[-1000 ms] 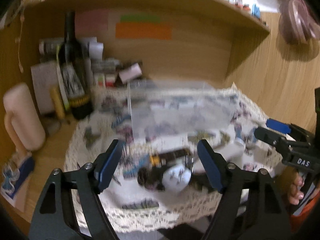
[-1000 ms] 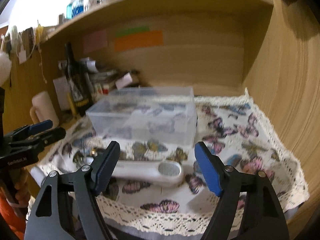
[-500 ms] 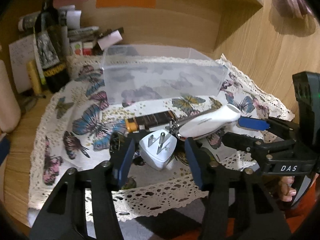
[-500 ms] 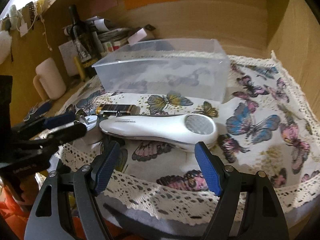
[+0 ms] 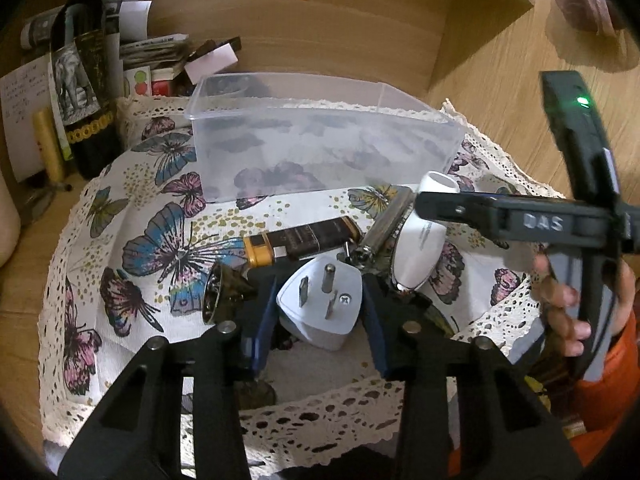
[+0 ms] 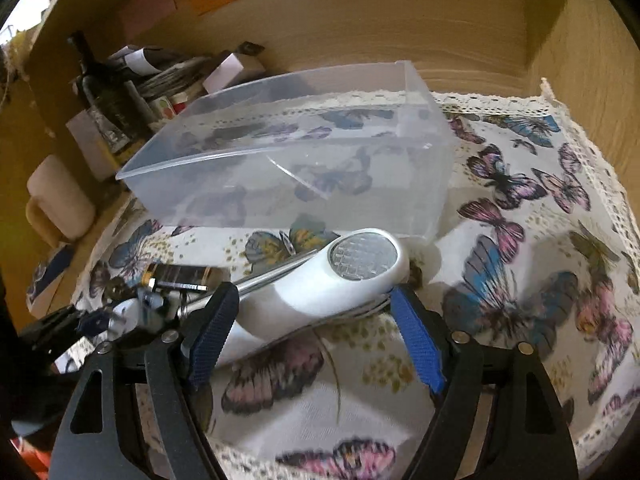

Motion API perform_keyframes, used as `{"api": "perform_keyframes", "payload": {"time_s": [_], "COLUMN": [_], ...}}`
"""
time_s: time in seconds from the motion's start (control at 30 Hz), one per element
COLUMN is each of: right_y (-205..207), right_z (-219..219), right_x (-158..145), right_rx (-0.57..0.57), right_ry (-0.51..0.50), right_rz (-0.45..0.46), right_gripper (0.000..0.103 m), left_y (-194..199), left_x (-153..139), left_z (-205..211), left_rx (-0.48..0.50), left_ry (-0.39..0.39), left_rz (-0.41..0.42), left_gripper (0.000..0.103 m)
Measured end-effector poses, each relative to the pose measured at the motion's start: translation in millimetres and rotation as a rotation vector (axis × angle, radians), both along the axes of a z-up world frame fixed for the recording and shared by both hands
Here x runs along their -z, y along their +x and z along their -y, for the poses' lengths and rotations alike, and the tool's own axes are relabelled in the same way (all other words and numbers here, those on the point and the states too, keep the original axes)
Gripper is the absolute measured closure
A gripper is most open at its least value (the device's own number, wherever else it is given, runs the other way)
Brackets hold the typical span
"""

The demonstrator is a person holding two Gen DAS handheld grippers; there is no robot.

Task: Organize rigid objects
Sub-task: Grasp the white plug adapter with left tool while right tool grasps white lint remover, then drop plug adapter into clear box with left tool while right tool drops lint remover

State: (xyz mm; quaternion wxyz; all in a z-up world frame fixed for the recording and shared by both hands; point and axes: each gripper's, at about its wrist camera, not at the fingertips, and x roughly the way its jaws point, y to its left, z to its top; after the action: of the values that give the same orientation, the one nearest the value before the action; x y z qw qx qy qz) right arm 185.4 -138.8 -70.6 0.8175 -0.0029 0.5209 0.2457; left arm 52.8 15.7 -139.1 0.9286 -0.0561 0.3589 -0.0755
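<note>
wooden desk walls close in a butterfly-printed cloth (image 6: 520, 216) with a lace edge, and the clutter to be sorted lies near its front. a white plug adapter (image 5: 320, 304) sits prongs-up between the blue pads of the left gripper (image 5: 318, 320), which press against its sides, so it looks clamped on the adapter. just beside it lie a dark lighter (image 5: 304, 240) with an orange end, a metal nail clipper (image 5: 384, 228) and a small brass-coloured piece (image 5: 216, 296). to the right, the white handheld device (image 6: 332, 280) with a round gridded face rests tilted on the cloth; the right gripper (image 6: 312, 336) straddles it with its fingers apart, the left pad near the body, the right one beside its head, and i cannot tell whether they touch it. behind all this stands a clear plastic box (image 6: 288, 152). further back on the left are a dark wine bottle (image 5: 84, 80), papers and small boxes, and a cream mug (image 6: 60, 200).
</note>
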Motion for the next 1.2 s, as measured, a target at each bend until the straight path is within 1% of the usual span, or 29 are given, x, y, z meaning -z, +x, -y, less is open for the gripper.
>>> {"api": "perform_keyframes", "payload": {"time_s": [0.1,0.13,0.2,0.23,0.27,0.3,0.33,0.43,0.53,0.63,0.8,0.9,1.03,1.2], "right_y": [8,10,12,12,11,10,9,5,0,-7,-16,-21,-19,-12], "right_z": [-7,-8,-9,-9,-9,-9,-6,1,5,12,20,26,33,38], "right_x": [4,7,15,17,15,14,13,12,9,-1,-29,-48,-74,-98], "right_rx": [-0.012,-0.017,-0.031,-0.035,-0.048,-0.059,-0.067,-0.082,-0.073,-0.056,-0.029,-0.013,0.02,0.051], "right_ry": [-0.031,-0.046,-0.088,-0.116,-0.144,-0.158,-0.166,-0.183,-0.203,-0.186,-0.132,-0.094,-0.047,-0.009], "right_rz": [-0.01,-0.015,-0.027,-0.016,0.003,0.007,0.012,0.031,0.06,0.104,0.205,0.269,0.335,0.404], "right_gripper": [0.027,0.03,0.039,0.051,0.057,0.059,0.065,0.066,0.066,0.066,0.067,0.067,0.067,0.067], "left_y": [0,0,0,0,0,0,-1,0,1,4,10,15,25,38], "left_x": [-1,-1,-3,-3,-4,-6,-7,-12,-18,-27,-47,-57,-70,-88], "left_z": [-3,-3,-3,-3,-3,-3,-4,-3,-4,-6,-10,-10,-13,-18], "left_rx": [0.002,0.002,0.001,-0.001,-0.001,0.0,0.001,0.0,-0.007,-0.02,-0.041,-0.056,-0.067,-0.088], "left_ry": [-0.007,-0.007,-0.001,0.002,0.002,0.001,0.0,0.005,0.006,0.01,0.019,0.04,0.042,0.044], "left_rz": [0.002,0.003,0.01,0.014,0.018,0.022,0.027,0.044,0.06,0.078,0.118,0.145,0.164,0.194], "left_gripper": [0.063,0.063,0.063,0.063,0.063,0.063,0.063,0.063,0.063,0.063,0.063,0.063,0.063,0.063]}}
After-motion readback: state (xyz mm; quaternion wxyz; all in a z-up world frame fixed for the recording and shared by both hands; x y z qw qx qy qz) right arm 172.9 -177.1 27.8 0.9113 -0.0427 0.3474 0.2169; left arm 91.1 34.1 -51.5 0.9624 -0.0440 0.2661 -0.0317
